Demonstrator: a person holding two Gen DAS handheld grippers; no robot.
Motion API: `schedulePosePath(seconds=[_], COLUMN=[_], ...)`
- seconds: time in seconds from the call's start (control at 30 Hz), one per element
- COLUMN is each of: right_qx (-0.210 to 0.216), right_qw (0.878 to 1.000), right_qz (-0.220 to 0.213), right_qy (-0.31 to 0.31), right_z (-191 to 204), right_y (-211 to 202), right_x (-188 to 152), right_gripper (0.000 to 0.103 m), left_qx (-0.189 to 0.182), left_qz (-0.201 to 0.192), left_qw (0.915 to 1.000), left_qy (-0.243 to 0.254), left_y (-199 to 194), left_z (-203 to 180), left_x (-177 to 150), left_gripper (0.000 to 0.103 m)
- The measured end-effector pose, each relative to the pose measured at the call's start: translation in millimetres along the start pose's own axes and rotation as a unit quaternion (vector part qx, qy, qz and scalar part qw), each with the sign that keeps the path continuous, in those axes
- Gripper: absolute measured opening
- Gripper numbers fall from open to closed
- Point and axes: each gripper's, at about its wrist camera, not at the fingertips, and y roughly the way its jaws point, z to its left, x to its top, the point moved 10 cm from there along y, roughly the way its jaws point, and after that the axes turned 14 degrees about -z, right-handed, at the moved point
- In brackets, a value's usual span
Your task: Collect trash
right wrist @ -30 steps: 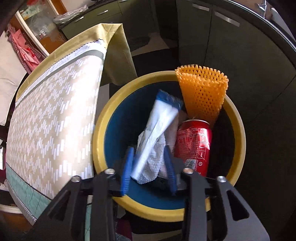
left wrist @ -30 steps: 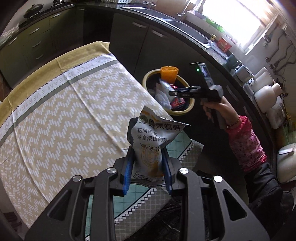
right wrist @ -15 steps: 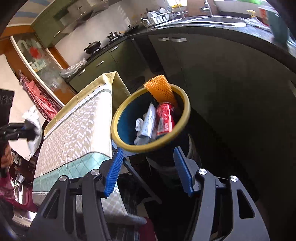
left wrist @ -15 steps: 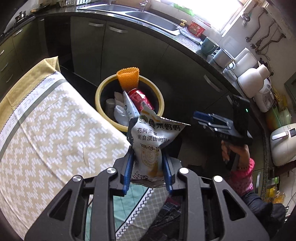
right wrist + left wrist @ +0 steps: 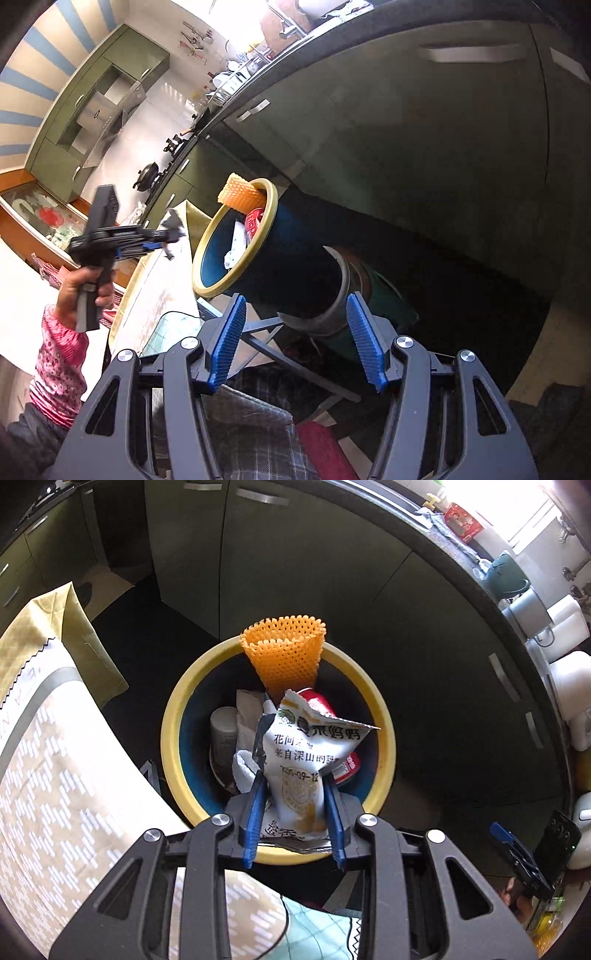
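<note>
Snack bag over the bin

Our left gripper (image 5: 293, 818) pinches the white snack bag (image 5: 306, 760) low down, above the yellow-rimmed bin (image 5: 170, 734); it looks light, crinkly and slippery. Our right gripper (image 5: 297, 341) is spread, empty. Left, a patterned tablecloth (image 5: 66, 790); beyond, dark kitchen cabinets (image 5: 295, 572).

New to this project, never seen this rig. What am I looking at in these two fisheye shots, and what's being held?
No robot here: a person holds a two-finger gripper in each hand, with a camera on each looking along its fingers.

The left camera looks down at a yellow-rimmed bin beside a table with a patterned cloth. The left gripper is clamped on a white snack bag over the bin. Inside are an orange mesh sleeve, a red can and paper scraps.

The right camera sees the same bin from the side. The right gripper is open and empty; its jaws have just been opening.
</note>
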Motion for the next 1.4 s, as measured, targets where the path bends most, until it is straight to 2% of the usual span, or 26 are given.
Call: schedulePosePath(seconds=[0.07,0.1,0.13,0.23,0.3,0.4,0.5,0.6,0.7,0.77,0.87,0.93,1.07,1.23,1.33,1.4], right_qx=[-0.009,-0.015,-0.019,-0.02,-0.011,-0.007,0.003,0.015,0.026,0.033,0.051,0.059,0.083,0.111,0.121,0.126], right_qw=[1.0,0.999,0.999,0.997,0.996,0.994,0.993,0.991,0.987,0.984,0.978,0.972,0.961,0.942,0.93,0.923], right_qz=[-0.001,-0.003,-0.003,0.002,0.008,0.009,0.009,0.006,0.007,0.007,0.005,0.002,-0.001,-0.017,-0.034,-0.047], right_qy=[-0.019,-0.032,-0.047,-0.079,-0.091,-0.107,-0.121,-0.136,-0.158,-0.176,-0.203,-0.226,-0.262,-0.316,-0.346,-0.361], right_z=[7.8,12.3,17.4,31.9,44.2,59.2,77.2,95.6,117.4,133.4,162.3,182.5,225.5,278.0,303.7,317.1], right_y=[3.9,4.4,4.5,3.2,7.0,13.0,14.9,16.2,15.7,16.6,16.2,16.2,14.0,-0.6,-15.0,-25.1], right_x=[0.8,1.1,0.4,-2.8,-5.9,-8.8,-11.5,-14.1,-19.3,-23.9,-32.9,-39.4,-53.5,-78.2,-91.9,-100.1], right_gripper=[0.061,0.061,0.061,0.061,0.061,0.061,0.061,0.063,0.066,0.071,0.077,0.081,0.084,0.091,0.095,0.097], left_qx=[0.01,0.014,0.016,0.016,0.012,0.003,-0.003,0.035,0.112,0.162,0.226,0.253,0.324,0.336,0.345,0.346], left_qz=[0.001,0.0,0.0,-0.008,-0.03,-0.087,-0.157,-0.244,-0.317,-0.35,-0.375,-0.392,-0.402,-0.432,-0.438,-0.441], left_qw=[0.9999,0.9999,0.9999,0.9998,0.9995,0.9962,0.9874,0.9689,0.9408,0.9222,0.8991,0.8842,0.8536,0.8307,0.822,0.8193], left_qy=[-0.004,-0.007,-0.007,-0.007,-0.005,0.004,0.014,0.027,0.039,0.027,0.001,-0.023,-0.069,-0.104,-0.118,-0.122], left_y=[11.5,14.6,16.2,8.0,-10.7,-60.3,-128.0,-201.2,-266.9,-302.4,-343.7,-368.0,-413.3,-455.8,-469.8,-472.7], left_z=[4.9,6.6,7.8,8.0,5.6,-1.1,-4.3,6.7,26.3,43.7,68.3,83.2,109.1,113.0,110.1,107.6], left_x=[1.3,1.4,0.8,-3.2,-4.3,-10.1,-29.0,-57.4,-93.3,-123.9,-169.4,-198.7,-249.1,-300.0,-319.5,-328.0], left_gripper=[0.048,0.06,0.065,0.065,0.065,0.066,0.079,0.096,0.096,0.096,0.096,0.096,0.096,0.096,0.096,0.096])
